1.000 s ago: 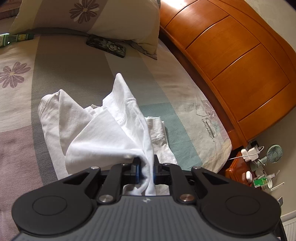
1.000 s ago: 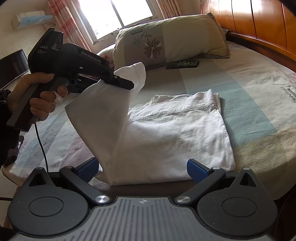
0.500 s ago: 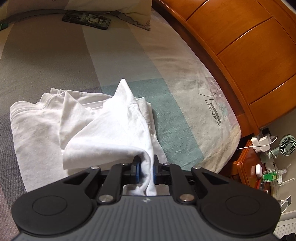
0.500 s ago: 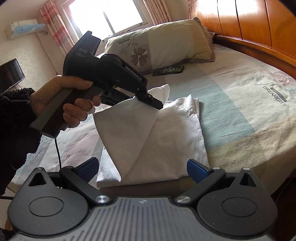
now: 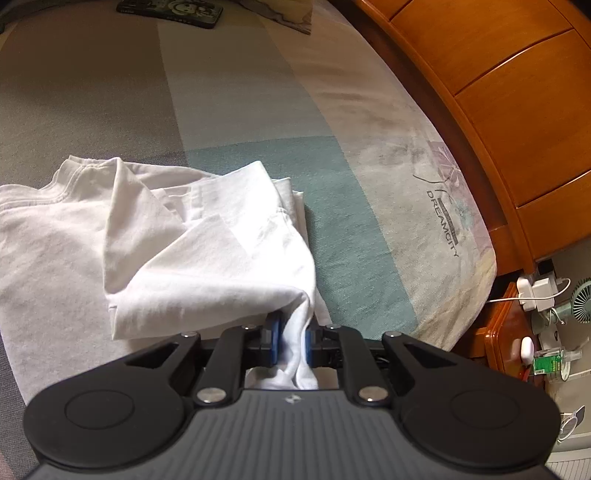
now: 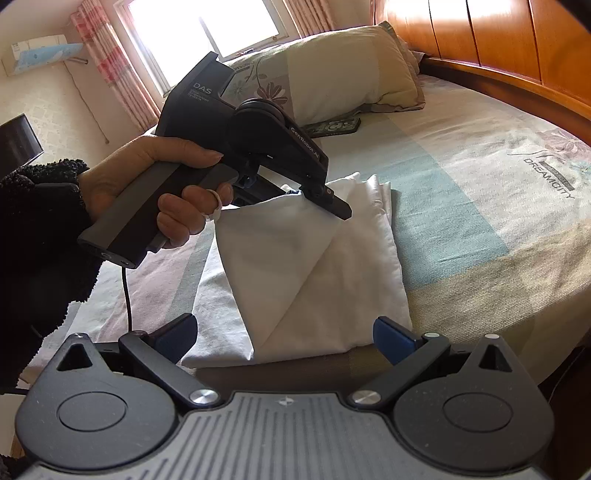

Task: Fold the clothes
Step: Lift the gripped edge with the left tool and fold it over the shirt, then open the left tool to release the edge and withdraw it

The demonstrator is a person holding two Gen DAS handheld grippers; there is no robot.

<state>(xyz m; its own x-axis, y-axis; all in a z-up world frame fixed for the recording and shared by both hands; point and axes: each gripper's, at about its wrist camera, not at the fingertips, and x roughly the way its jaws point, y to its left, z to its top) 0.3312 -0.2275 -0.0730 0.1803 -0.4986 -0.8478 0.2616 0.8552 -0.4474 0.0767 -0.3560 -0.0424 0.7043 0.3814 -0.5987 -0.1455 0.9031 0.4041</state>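
Right gripper [image 6: 284,334] near the bed's edge, jaws wide apart, gripping nothing. Just past those jaws, white shirt [image 6: 325,266] flat on the bed [image 6: 480,206]. One shirt corner lifted, pinched tight in the clenched jaws of the left gripper [image 5: 291,343], held by a hand [image 6: 147,184]. Farther off, phone [image 6: 332,127], then pillow [image 6: 343,85].

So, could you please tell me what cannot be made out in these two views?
- Left wrist view: the phone is cut off by the top edge.
- Left wrist view: the nightstand items are too small to name.
- Right wrist view: the left gripper pads are hidden by its own body and the white garment.
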